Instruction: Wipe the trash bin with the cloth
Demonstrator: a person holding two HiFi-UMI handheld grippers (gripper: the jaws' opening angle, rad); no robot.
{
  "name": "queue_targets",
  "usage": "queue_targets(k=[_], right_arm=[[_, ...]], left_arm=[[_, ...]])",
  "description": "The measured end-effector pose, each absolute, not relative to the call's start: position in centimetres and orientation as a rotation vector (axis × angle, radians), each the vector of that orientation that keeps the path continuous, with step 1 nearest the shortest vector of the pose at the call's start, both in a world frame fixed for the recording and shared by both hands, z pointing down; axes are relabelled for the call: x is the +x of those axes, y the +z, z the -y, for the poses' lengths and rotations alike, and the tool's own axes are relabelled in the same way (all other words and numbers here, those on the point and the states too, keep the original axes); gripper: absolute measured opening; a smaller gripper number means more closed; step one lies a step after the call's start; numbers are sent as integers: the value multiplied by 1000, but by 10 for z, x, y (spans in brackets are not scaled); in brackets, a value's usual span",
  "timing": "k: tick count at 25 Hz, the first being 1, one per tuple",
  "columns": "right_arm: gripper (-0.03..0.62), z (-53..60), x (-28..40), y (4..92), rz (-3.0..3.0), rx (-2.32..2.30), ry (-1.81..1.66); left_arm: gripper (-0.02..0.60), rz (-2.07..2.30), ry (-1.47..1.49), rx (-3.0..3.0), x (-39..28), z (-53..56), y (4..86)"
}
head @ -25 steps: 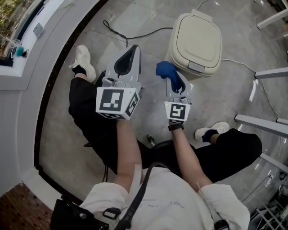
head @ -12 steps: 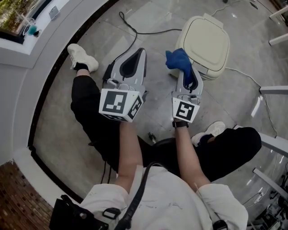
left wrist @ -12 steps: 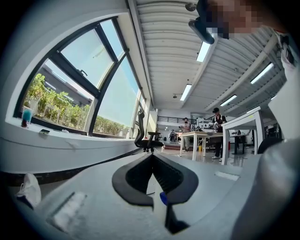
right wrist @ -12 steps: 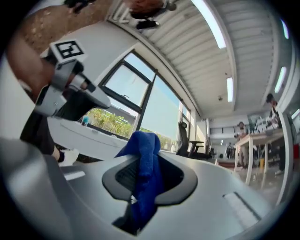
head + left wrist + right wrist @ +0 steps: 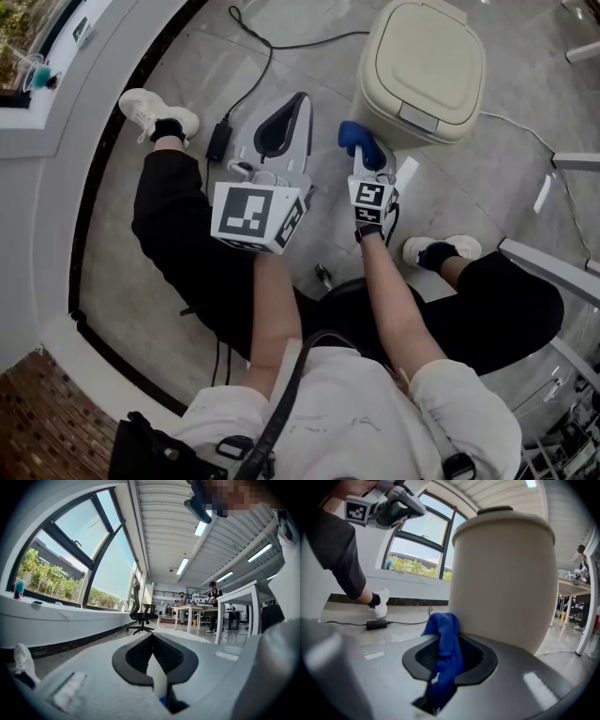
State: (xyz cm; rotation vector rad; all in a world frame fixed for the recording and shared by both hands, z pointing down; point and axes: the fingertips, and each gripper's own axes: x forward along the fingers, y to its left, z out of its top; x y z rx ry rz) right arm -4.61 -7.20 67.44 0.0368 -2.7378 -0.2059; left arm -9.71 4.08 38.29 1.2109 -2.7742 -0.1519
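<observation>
The blue cloth (image 5: 440, 623) looks soft, light and limp, so it is best held by a bunched fold. It sits against, or just short of, the side wall of the trash bin (image 5: 501, 573), below the lid. The right gripper (image 5: 449, 641) is clamped on the cloth, whose free end points at the bin. The left gripper (image 5: 153, 637), jaws together on nothing, hovers farther from the bin.

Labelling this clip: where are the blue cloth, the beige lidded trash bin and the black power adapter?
blue cloth (image 5: 444, 657), right gripper view, its middle fold.
beige lidded trash bin (image 5: 429, 61), head view, lid centre.
black power adapter (image 5: 221, 141), head view, its body.
</observation>
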Motion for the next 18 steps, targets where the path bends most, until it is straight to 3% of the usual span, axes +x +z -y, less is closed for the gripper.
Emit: queue_targets(k=[4, 8, 18], right_arm=[[69, 73, -41, 741, 2576, -23, -173], [69, 78, -39, 746, 2557, -29, -131], [71, 48, -10, 531, 2965, -219, 304]], left_arm=[[0, 2761, -138, 1204, -96, -41, 391], [0, 2769, -124, 1191, -93, -42, 390], [0, 2842, -155, 1159, -75, -31, 370]])
